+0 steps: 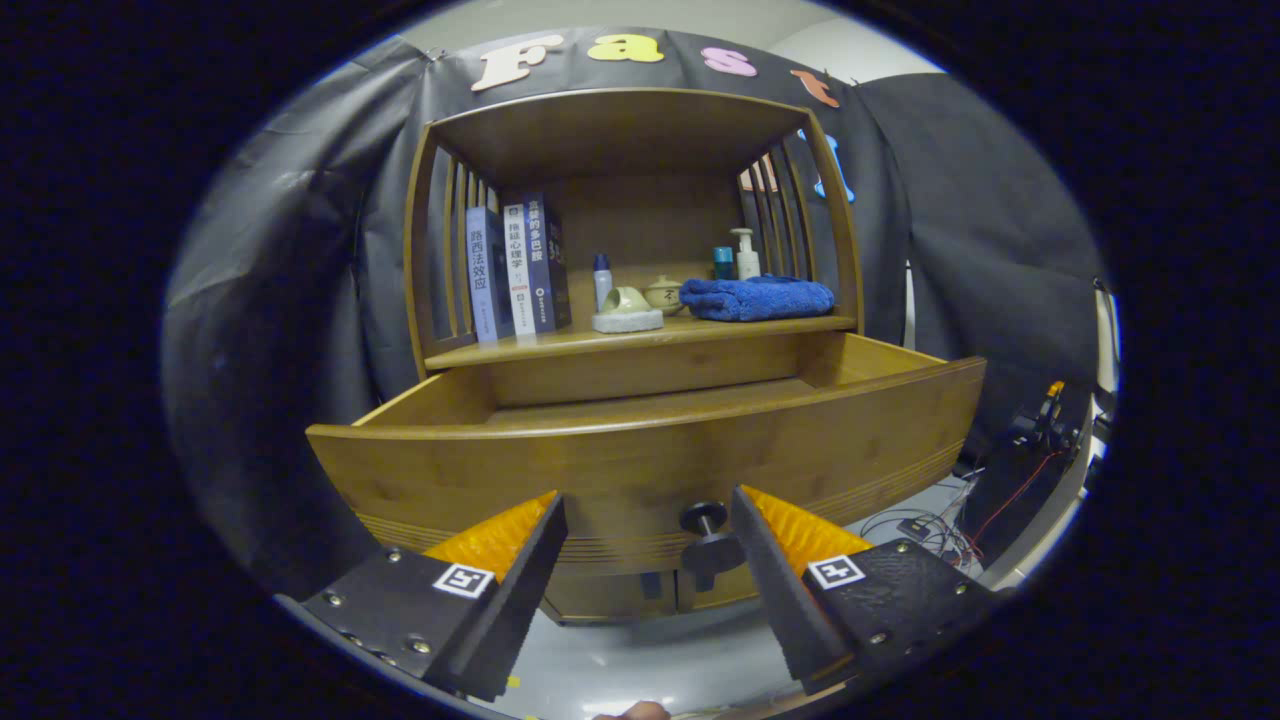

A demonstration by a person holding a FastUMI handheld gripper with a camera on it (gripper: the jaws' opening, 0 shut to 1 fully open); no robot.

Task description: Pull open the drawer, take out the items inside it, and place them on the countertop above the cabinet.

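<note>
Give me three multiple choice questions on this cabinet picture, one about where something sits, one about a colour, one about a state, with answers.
1. Where is the towel?
A. in the drawer
B. on the countertop, right of the books
C. on the floor

2. What colour is the towel?
A. blue
B. red
C. white

3. How is the drawer?
A. shut
B. pulled open
C. taken out of the cabinet

Answers:
1. B: it lies on the countertop above the drawer, to the right of the books.
2. A: its folds are plainly blue.
3. B: its front stands well forward of the cabinet and its side walls show. The gripper is open, with the knob between its fingers, close to the right one.
</note>
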